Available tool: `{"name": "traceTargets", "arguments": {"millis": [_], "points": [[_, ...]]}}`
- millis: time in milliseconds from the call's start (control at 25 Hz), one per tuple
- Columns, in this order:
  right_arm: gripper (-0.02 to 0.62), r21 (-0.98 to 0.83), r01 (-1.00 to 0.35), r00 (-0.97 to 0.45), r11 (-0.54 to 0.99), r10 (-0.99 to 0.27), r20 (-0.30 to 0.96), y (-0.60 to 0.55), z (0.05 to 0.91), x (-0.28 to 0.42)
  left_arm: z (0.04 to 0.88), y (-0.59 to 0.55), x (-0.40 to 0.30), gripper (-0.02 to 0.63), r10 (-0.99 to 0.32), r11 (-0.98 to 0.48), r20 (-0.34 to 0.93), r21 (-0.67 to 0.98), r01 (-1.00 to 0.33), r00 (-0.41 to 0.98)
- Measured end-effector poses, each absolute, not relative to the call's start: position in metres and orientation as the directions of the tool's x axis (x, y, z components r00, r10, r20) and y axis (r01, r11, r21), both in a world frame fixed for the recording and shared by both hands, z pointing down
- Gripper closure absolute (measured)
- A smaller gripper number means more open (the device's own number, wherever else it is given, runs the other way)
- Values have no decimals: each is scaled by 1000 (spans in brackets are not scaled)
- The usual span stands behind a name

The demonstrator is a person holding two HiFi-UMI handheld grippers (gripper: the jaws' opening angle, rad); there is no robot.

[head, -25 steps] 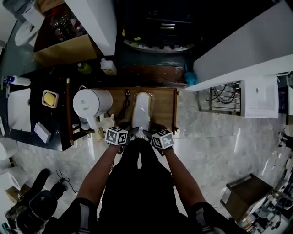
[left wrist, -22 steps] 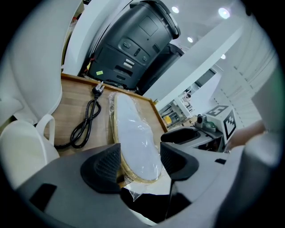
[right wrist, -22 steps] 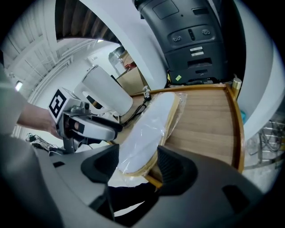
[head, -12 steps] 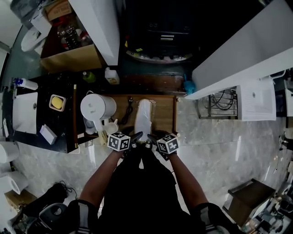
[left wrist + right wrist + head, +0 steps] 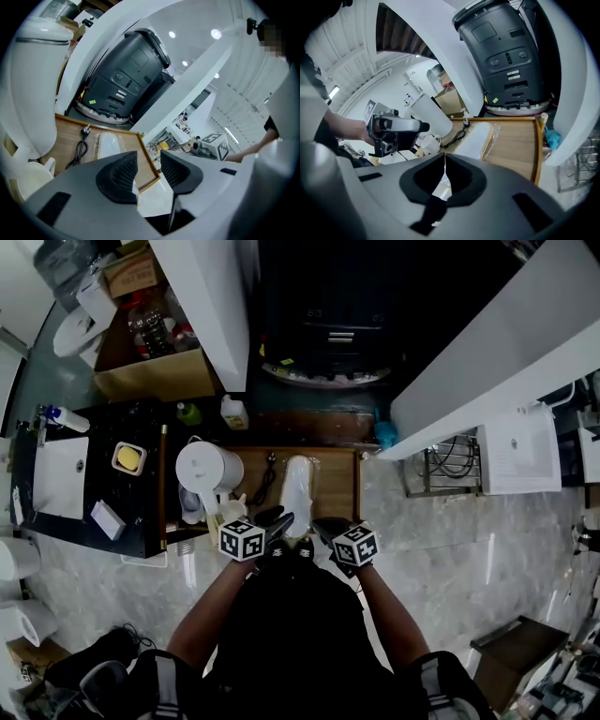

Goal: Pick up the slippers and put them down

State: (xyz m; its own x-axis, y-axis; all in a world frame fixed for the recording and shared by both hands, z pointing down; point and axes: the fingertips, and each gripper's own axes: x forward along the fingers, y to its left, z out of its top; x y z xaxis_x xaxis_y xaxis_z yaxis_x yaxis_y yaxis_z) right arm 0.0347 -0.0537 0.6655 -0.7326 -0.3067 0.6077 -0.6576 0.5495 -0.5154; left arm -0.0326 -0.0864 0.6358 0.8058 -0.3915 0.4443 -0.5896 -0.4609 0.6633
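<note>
Closing left hand-held gripper (image 5: 149,168) on nothing; right hand-held gripper (image 5: 444,171) pressed together, seemingly empty. Eyeing slippers (image 5: 298,482) mid-frame on desk (image 5: 339,488): probably light, soft, wrap-slick; best pinched at near end.

Head view stares steeply down from overhead; both gripper views look forward, close up, all sharing the wooden tray (image 5: 337,482).

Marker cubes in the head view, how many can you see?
2. The left cube is just below the kettle; the right cube is by the tray's near right corner. None seems hidden.
</note>
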Motion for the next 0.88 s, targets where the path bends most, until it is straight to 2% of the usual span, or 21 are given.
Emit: {"name": "traceTargets", "arguments": {"millis": [320, 880], "points": [[586, -504, -640, -752, 580, -341, 563, -53, 638, 36, 609, -80, -36, 566, -419, -473, 386, 680, -561, 822], [588, -422, -619, -759, 663, -367, 537, -37, 605, 15, 590, -61, -48, 594, -386, -530, 305, 700, -480, 871]]}}
